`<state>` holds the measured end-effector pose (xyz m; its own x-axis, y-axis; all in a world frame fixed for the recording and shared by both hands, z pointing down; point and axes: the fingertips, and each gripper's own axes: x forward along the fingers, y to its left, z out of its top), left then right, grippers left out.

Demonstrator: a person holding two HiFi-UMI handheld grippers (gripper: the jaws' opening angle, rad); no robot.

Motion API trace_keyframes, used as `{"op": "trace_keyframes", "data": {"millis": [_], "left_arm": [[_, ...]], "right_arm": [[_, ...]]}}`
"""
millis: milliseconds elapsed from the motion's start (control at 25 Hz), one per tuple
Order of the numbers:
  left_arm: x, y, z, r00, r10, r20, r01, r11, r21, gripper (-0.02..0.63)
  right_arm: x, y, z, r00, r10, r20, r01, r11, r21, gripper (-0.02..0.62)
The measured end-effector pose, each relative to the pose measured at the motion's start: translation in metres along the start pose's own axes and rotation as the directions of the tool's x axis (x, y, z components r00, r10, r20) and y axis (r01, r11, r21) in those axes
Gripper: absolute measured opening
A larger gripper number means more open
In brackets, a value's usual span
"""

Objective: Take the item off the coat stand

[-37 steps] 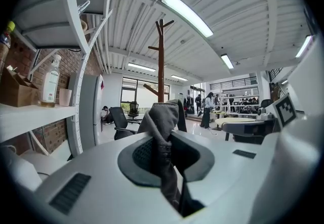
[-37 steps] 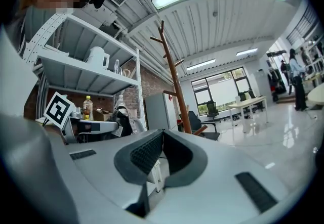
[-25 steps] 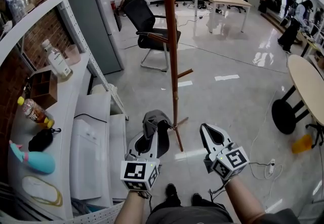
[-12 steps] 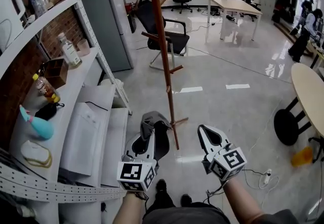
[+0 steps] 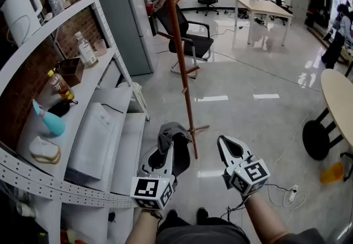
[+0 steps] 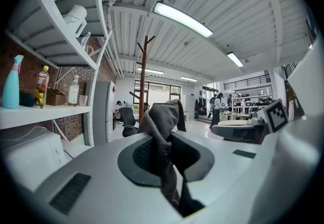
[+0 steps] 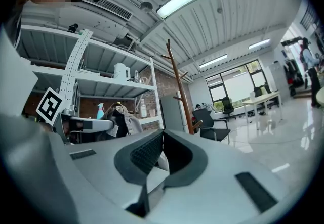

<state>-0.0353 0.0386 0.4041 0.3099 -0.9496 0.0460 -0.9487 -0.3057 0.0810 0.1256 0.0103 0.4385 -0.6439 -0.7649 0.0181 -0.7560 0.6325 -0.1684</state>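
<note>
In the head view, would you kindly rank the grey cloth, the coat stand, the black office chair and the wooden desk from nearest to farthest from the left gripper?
1. grey cloth: clamped in the jaws of the left gripper.
2. coat stand: just ahead, slightly to the right.
3. black office chair: behind the stand.
4. wooden desk: far back on the right, near the windows.

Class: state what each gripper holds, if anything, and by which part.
The left gripper pinches the grey cloth item by a bunched fold; the right gripper holds nothing.
</note>
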Motion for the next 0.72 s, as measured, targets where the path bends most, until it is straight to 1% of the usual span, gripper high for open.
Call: {"op": "trace_keyframes", "data": {"millis": [240,400,600,720], "left_arm": [[-0.01,-0.002,-0.01,0.999,-0.04,-0.022,0.04,0.999,-0.01,0.041],[-0.021,0.002,-0.013,0.997,-0.07,-0.029,0.07,0.997,-0.016,0.041],[-0.034,0.006,-0.013,0.995,-0.092,-0.027,0.091,0.996,-0.022,0.041],[-0.04,0.011,-0.011,0.996,-0.092,-0.021,0.092,0.996,-0.024,0.041]], "right_arm": [[-0.012,0.011,-0.011,0.999,-0.035,-0.039,0.034,0.999,-0.029,0.005],[-0.015,0.03,-0.016,0.997,-0.052,-0.059,0.049,0.997,-0.052,0.005],[-0.017,0.05,-0.02,0.995,-0.065,-0.078,0.059,0.996,-0.073,0.005],[-0.016,0.058,-0.018,0.995,-0.067,-0.068,0.063,0.995,-0.072,0.005]]}}
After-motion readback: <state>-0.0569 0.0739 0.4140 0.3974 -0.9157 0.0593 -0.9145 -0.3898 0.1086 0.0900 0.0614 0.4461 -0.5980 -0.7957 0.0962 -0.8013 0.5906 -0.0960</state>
